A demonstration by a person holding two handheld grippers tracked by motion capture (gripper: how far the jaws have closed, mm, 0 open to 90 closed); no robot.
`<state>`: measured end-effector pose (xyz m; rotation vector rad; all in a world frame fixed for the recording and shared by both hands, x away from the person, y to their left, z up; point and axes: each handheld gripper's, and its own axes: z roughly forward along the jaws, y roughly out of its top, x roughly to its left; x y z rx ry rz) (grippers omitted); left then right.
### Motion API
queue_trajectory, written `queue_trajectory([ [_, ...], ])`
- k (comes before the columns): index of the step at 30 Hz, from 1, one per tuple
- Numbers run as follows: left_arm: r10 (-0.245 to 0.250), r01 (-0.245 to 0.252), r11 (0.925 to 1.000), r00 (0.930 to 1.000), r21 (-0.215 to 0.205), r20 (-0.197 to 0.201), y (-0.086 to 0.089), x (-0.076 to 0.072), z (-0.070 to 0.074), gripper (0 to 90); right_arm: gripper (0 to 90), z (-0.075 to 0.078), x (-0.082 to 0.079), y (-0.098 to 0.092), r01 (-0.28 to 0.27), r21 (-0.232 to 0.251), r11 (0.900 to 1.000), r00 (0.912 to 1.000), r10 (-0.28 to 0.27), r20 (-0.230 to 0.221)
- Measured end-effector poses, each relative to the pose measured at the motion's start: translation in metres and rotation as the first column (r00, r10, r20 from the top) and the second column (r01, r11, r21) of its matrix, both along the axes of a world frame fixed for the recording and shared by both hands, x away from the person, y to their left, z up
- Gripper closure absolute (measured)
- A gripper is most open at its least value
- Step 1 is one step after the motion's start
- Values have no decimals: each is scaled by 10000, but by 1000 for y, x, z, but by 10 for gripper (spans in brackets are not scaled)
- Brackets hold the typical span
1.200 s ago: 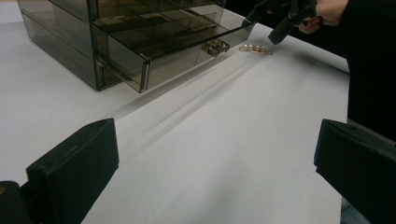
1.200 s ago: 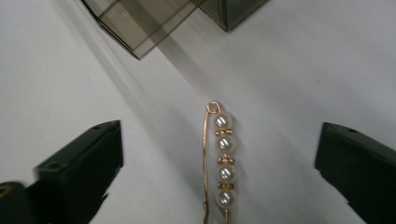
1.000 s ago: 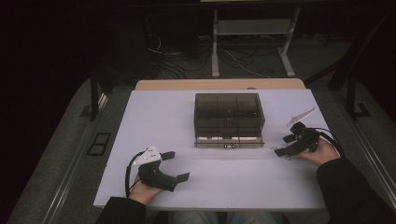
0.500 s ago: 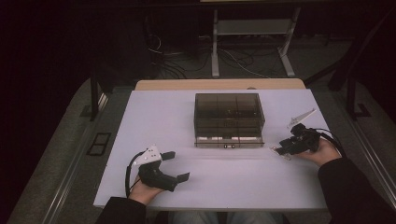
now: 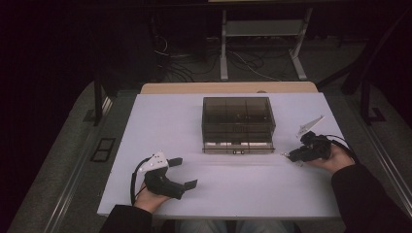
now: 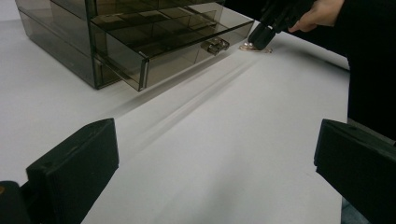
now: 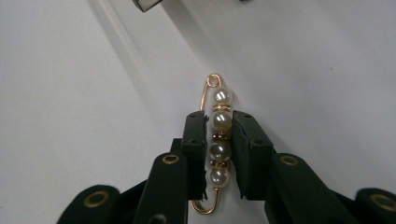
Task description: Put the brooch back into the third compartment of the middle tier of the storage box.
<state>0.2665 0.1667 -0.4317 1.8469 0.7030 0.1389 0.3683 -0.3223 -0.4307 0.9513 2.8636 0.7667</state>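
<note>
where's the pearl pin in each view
High view: pearl pin is a faint speck at the right gripper tips, right of the drawer box.
Left gripper view: top, by the far gripper's tip.
Right gripper view: centre, between the jaws.
Shared landmark: the drawer box.

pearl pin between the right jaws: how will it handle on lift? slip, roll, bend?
The pearl pin is probably light: thin gold wire, four small beads. The round glossy pearls may slip or twist between the flat jaws of the right gripper. The wire loops look thin, so a hard squeeze might bend them.
</note>
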Motion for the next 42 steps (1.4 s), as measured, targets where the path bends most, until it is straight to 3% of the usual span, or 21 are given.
queue_trajectory([
  [8, -41, 41, 10000, 10000, 33, -13, 0, 0, 0, 0, 782, 0, -2, 6, 31, -366, 9993, 9999, -26, 125],
  [14, -47, 47, 10000, 10000, 35, 9, 0, 0, 0, 0, 788, 1, 0, 6, 410, -351, 9985, 9991, -413, -99],
  [17, -39, 39, 10000, 10000, 22, 12, 0, 0, 0, 0, 800, 1, 1, 3, 548, -60, 9985, 9973, -550, -481],
  [23, 7, -7, 10000, 10000, -2, -19, 0, 0, 0, 0, 800, -2, 3, -6, 873, 488, 9950, 9936, -835, -759],
  [28, 15, -15, 10000, 10000, -7, -18, 0, 0, 0, 0, 800, -1, 2, -7, 960, 440, 9944, 9925, -923, -801],
  [42, 17, -17, 10000, 10000, 19, -25, 0, 0, 0, 0, 800, 10, -5, -15, 1313, 1009, 9862, 9894, -1240, -755],
])
